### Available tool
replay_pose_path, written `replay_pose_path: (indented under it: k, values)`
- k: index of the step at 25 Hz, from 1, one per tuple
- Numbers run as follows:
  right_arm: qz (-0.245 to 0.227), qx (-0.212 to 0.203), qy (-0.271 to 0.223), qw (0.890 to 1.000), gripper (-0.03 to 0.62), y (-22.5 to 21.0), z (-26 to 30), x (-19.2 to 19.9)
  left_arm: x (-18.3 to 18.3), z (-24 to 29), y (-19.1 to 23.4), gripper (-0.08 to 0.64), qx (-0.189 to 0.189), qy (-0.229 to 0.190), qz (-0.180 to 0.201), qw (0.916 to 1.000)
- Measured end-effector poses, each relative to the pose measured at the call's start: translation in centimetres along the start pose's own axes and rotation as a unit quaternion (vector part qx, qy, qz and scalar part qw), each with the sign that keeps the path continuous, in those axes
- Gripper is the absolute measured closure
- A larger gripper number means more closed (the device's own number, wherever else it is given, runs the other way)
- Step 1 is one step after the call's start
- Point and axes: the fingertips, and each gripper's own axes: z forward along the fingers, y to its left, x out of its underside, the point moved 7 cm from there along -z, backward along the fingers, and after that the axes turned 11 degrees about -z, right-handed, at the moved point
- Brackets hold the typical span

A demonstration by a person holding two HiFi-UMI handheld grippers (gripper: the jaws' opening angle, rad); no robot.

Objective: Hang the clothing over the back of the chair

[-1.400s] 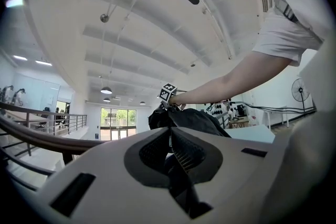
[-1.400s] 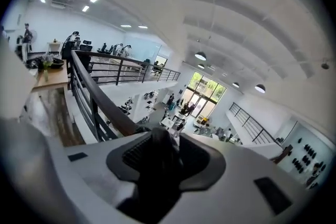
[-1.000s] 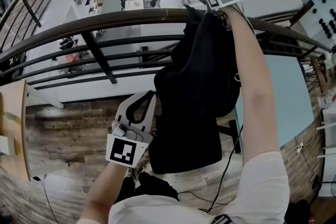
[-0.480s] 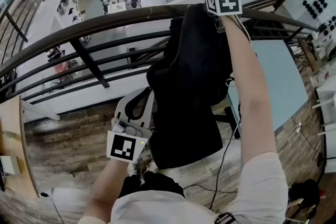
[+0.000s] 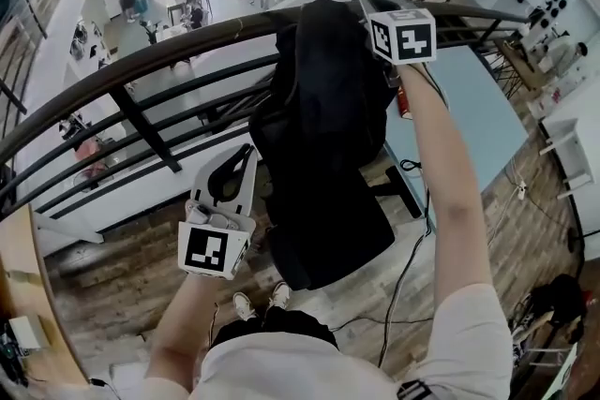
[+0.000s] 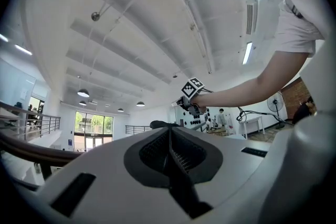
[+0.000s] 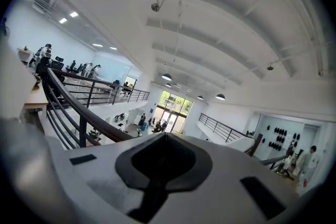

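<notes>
The black clothing lies draped over the top of the black chair's back, above its seat. My right gripper is just right of the garment's top, apart from it. Its jaws have just been closing, and in the right gripper view they are shut with nothing between them. My left gripper is held lower, left of the chair back, also shut and empty. In the left gripper view the right gripper shows above the dark clothing.
A dark curved railing runs behind the chair, with a lower floor and several people beyond it. A light blue table stands right of the chair. Cables trail over the wooden floor.
My right gripper has let go of the garment's top and drawn back to the right, and the clothing stays on the chair back. The left gripper has risen a little.
</notes>
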Motion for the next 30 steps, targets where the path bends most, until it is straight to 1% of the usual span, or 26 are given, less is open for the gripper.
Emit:
replay_pose_path:
  k: [2, 6, 10, 16, 26, 28, 30]
  values:
    - [0.008, 0.01, 0.001, 1.0, 0.574, 0.5, -2.2, 0.6, -0.5, -1.2, -0.1, 0.525, 0.005, -0.002, 0.005, 1.0]
    - [0.048, 0.029, -0.001, 0.998, 0.574, 1.4, -6.2, 2.0, -1.8, -3.2, -0.3, 0.526, 0.016, -0.007, 0.011, 0.9998]
    - [0.082, 0.041, -0.004, 0.996, 0.574, 2.9, -9.6, 3.3, -2.7, -5.0, -0.4, 0.526, 0.018, -0.007, 0.017, 0.9997]
    - [0.109, 0.048, -0.027, 0.993, 0.574, 5.9, -15.0, 3.9, -3.7, -7.4, -0.3, 0.525, 0.022, -0.012, 0.025, 0.9994]
    - [0.136, 0.062, -0.081, 0.985, 0.574, 9.2, -24.5, 3.8, -5.5, -10.3, -0.2, 0.526, 0.025, -0.032, 0.029, 0.9988]
    - [0.124, 0.068, -0.086, 0.986, 0.574, 9.7, -26.1, 3.8, -6.0, -10.9, 0.2, 0.525, 0.018, -0.041, 0.03, 0.9986]
    - [0.095, 0.078, -0.086, 0.989, 0.574, 10.2, -27.7, 3.6, -6.3, -11.4, 0.5, 0.526, 0.01, -0.051, 0.027, 0.9983]
